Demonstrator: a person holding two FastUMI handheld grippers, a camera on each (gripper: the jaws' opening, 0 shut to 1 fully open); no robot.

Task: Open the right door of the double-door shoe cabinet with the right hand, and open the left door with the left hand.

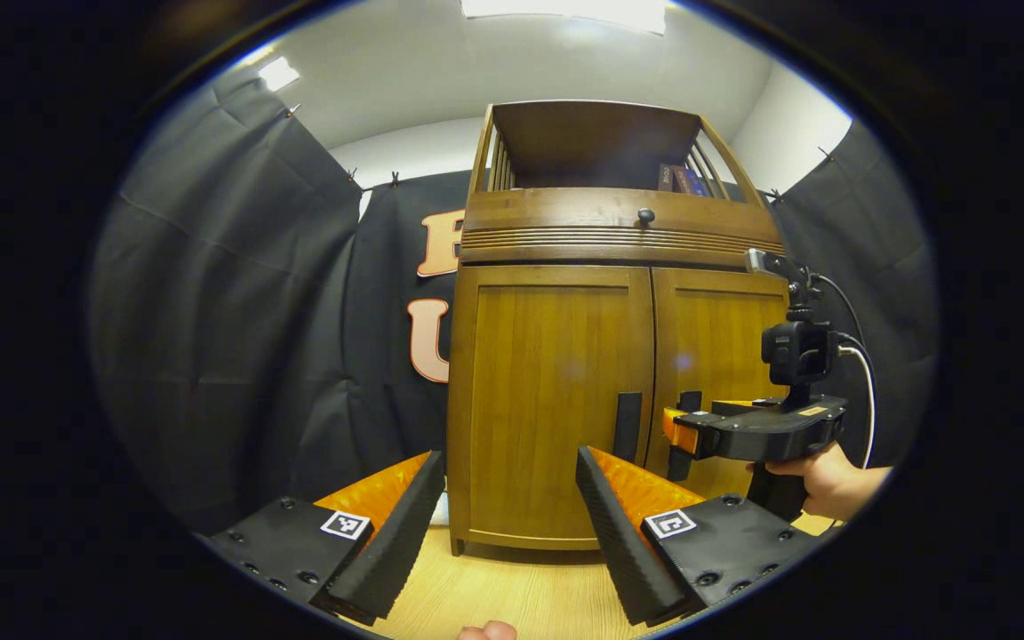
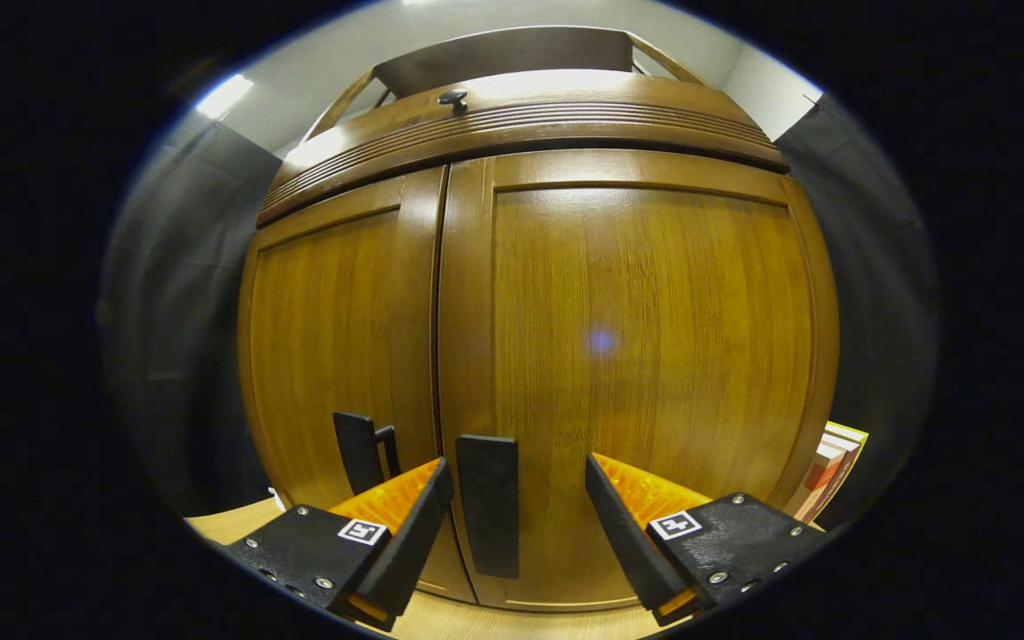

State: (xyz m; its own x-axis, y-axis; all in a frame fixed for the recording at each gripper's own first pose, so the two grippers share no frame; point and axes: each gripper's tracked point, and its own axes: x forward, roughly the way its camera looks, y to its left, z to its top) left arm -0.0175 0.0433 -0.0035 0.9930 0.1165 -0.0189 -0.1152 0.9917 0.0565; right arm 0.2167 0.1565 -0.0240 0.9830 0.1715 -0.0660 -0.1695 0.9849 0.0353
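The right gripper (image 2: 512, 524) is spread wide, its fingers flanking the right door's handle (image 2: 487, 505) at 6 o'clock without touching. The handle's long axis is vertical. The left gripper (image 1: 508, 524) is released, empty, well short of the closed left door (image 1: 552, 400).

No readable text: square coded markers (image 1: 345, 524) on the gripper fingers carry no words; book spines (image 1: 681, 180) on the cabinet's top shelf perhaps printed, too blurred.
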